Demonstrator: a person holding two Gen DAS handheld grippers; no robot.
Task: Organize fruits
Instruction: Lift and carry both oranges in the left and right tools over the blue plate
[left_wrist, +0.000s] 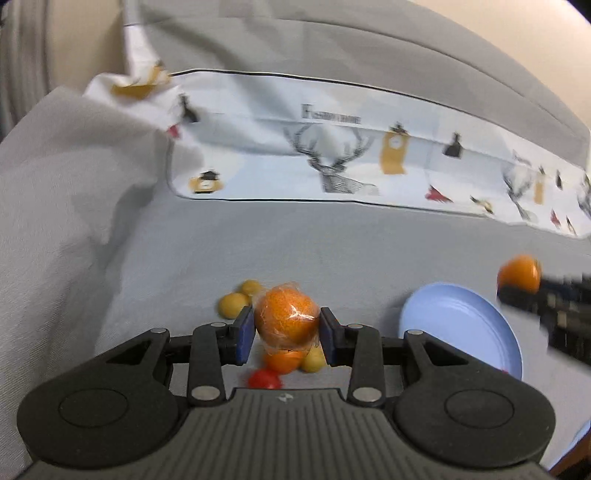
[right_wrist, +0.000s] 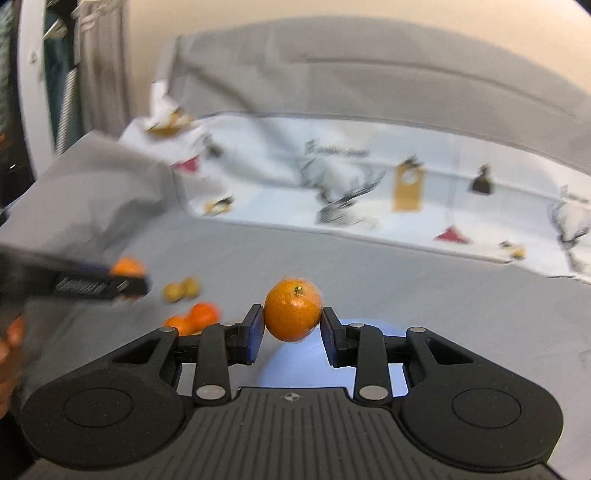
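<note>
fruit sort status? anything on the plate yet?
Done: nothing clearly placed; the light blue round plate looks nearly bare, with only a red speck at its near rim.
In hand: the left gripper holds a plastic-wrapped orange; the right gripper holds a second wrapped orange above the plate.
Left: small yellow fruits, an orange fruit and a red one on the grey cloth.

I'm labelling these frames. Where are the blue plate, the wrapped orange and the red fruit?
blue plate (left_wrist: 465, 325): left wrist view, bare inside.
wrapped orange (left_wrist: 287, 314): left wrist view, front face.
red fruit (left_wrist: 264, 379): left wrist view, top.
</note>
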